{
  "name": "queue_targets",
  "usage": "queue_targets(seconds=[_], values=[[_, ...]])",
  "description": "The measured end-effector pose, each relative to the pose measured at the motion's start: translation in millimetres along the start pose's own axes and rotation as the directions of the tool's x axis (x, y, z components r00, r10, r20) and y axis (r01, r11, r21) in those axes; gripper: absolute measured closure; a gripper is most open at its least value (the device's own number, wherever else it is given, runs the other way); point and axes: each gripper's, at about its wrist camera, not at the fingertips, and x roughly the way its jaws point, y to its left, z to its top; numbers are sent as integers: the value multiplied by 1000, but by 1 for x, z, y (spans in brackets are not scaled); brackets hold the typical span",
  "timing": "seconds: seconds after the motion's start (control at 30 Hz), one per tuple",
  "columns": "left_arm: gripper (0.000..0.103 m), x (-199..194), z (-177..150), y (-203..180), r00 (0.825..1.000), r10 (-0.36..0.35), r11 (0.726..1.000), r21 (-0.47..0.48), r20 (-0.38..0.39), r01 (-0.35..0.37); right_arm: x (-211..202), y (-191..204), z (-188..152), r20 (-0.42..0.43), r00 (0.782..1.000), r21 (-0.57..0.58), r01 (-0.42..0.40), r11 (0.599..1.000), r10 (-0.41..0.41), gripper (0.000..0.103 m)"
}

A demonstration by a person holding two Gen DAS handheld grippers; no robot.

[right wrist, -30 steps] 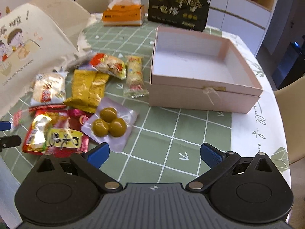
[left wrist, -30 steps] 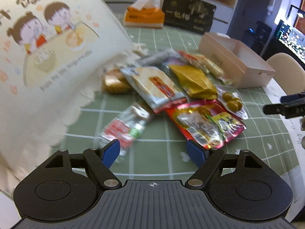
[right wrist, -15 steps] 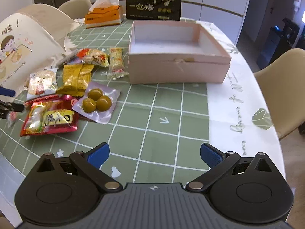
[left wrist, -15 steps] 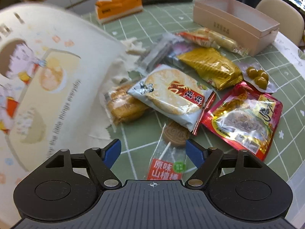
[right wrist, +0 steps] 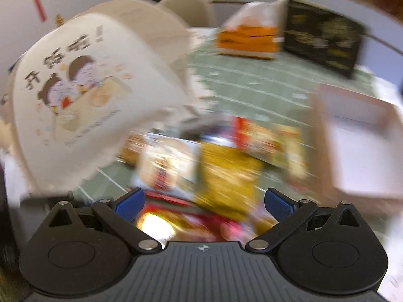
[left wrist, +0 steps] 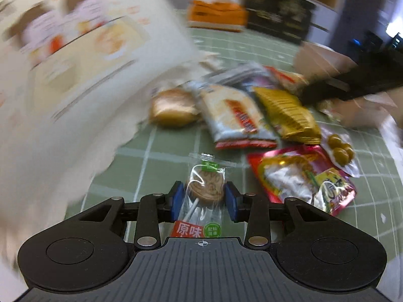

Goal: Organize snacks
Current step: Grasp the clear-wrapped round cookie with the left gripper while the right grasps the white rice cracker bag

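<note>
A lollipop in a clear wrapper (left wrist: 205, 191) lies on the green checked tablecloth (left wrist: 161, 161) between the blue pads of my left gripper (left wrist: 203, 198). The jaws are closing and the pads touch the wrapper's sides. Beyond it lie a rice cracker packet (left wrist: 234, 115), a gold packet (left wrist: 287, 113), a red packet (left wrist: 299, 178), a pack of green plums (left wrist: 340, 148) and a bun (left wrist: 171, 110). My right gripper (right wrist: 204, 201) hangs open over the blurred gold packet (right wrist: 226, 176) with nothing between its fingers. In the left wrist view it shows as a black shape (left wrist: 352, 83).
A cream tote bag with a cartoon print (left wrist: 75, 75) stands at the left. A pink open box (right wrist: 357, 146) is at the right. An orange tissue box (left wrist: 216, 17) and a black box (left wrist: 277, 17) stand at the back.
My left gripper's jaws have narrowed onto the lollipop wrapper. My right gripper has swung left from the table's near edge to above the snack pile, and its view is blurred.
</note>
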Motion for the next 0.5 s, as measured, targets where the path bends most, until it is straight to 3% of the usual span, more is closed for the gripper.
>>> queue_targets(seconds=[0.17, 0.27, 0.4, 0.43, 0.5], values=[[62, -15, -17, 8, 992, 130, 971, -200, 1, -127, 71, 26, 29, -159, 987, 4, -31, 1000, 32, 8], [61, -14, -17, 7, 988, 154, 960, -239, 5, -148, 98, 30, 28, -224, 975, 5, -10, 1000, 11, 8], [56, -12, -16, 0, 985, 171, 952, -262, 15, -161, 101, 41, 20, -189, 980, -109, 33, 994, -53, 6], [56, -13, -18, 1, 985, 172, 945, -285, 24, -158, 101, 46, 17, -181, 980, -159, 49, 986, -78, 9], [55, -16, -22, 3, 985, 167, 932, -332, 42, -144, 94, 56, 13, -163, 984, -249, 28, 968, -71, 29]])
